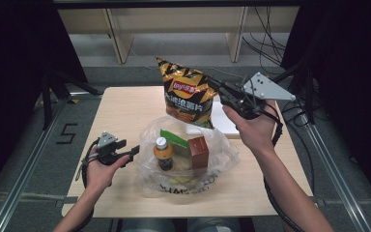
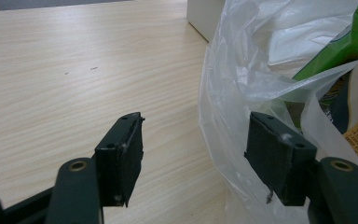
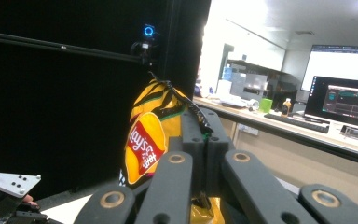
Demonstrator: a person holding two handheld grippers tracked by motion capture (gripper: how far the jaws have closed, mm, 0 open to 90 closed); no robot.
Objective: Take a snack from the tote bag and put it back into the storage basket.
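The high view is dim at the edges, black curtains swallowing both sides, while the bench [image 1: 125,111] is evenly lit from above with soft, faint shadows. The plastic bag [image 1: 222,150] shows mild glare. In the left gripper view the wood is bright and sharp, and the bag just beside the tool [image 2: 193,158] blows out white. The right gripper view is soft, with ceiling glare beyond its tool [image 3: 200,140].

A yellow-and-black chip bag [image 1: 186,94] hangs upright in the air above the clear plastic bag [image 1: 222,154].
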